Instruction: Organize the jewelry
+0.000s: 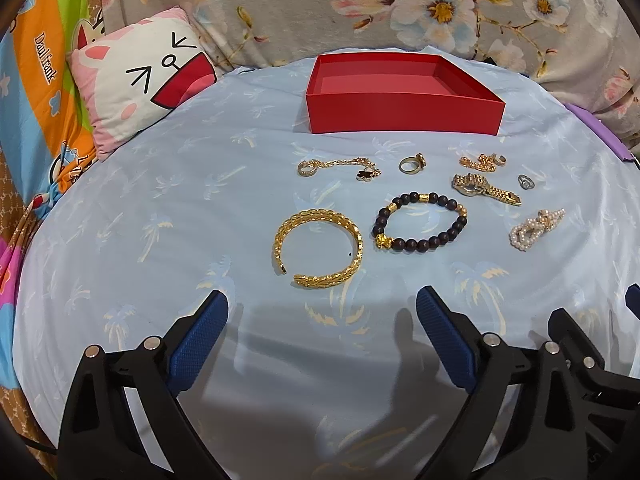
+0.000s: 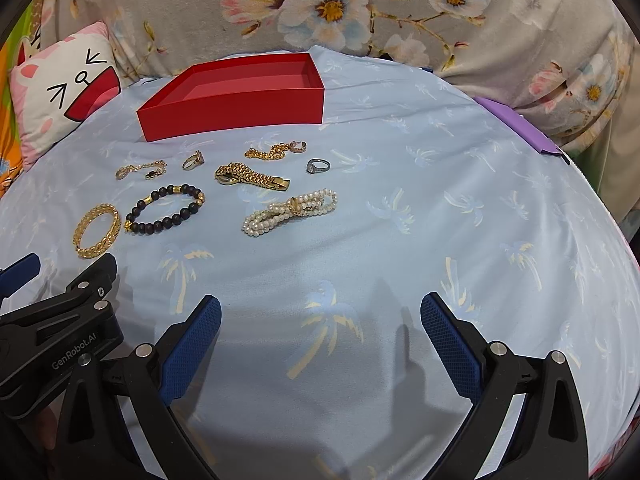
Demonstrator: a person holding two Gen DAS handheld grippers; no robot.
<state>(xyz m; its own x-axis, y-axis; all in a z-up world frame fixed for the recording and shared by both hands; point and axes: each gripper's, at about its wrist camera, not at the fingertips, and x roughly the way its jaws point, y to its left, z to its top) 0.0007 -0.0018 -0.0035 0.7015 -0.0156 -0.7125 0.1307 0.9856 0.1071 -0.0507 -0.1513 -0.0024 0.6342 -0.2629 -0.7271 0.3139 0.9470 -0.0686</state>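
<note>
Eight small pieces on the bed sheet (image 1: 120,208) before the empty red box (image 1: 400,114), both tools, left tool (image 1: 322,312) and right tool (image 2: 320,316), spread wide and holding nothing; nearest, gold open cuff bangle (image 1: 318,248), probably stiff, light, slippery, best pinched across its band.

Left wrist view sits low over the blue sheet (image 1: 120,240), facing the red box (image 1: 400,114) nearly head-on, bangle (image 1: 318,248) nearest. Right wrist view sits further right, facing the same way, box (image 2: 236,114) up-left, pearls (image 2: 290,212) nearest. Both share box, jewelry spread, cat pillow (image 1: 140,80) and floral backdrop (image 2: 400,20). Each view catches the other gripper at its edge.
</note>
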